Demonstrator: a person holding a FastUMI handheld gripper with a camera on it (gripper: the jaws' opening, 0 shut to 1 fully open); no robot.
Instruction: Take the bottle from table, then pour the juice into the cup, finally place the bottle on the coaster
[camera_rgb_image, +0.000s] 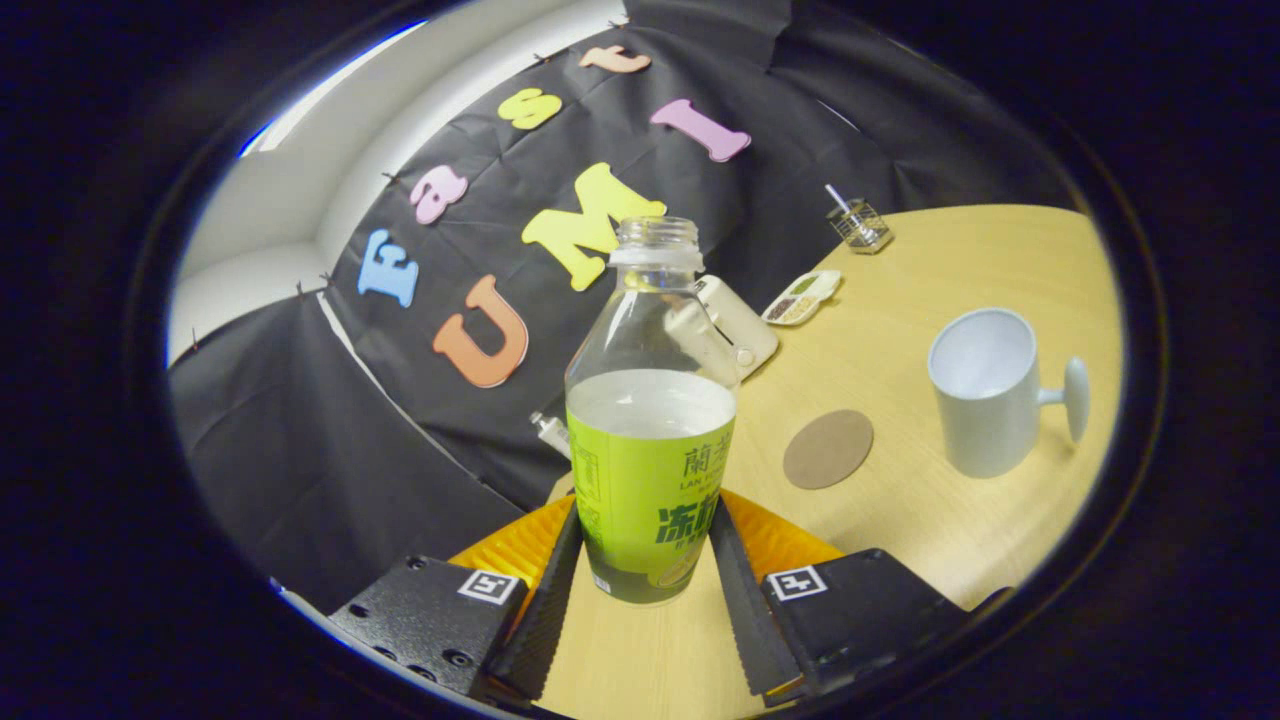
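Between the fingers (645, 580) a clamped uncapped bottle (650, 420), coaster (828, 449) and cup (985, 390) beyond, unobstructed.

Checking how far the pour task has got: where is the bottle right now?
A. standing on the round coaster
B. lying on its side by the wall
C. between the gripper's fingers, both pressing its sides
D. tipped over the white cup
C: the bottle stands upright between the fingers, which clamp its label; the coaster and cup lie beyond.
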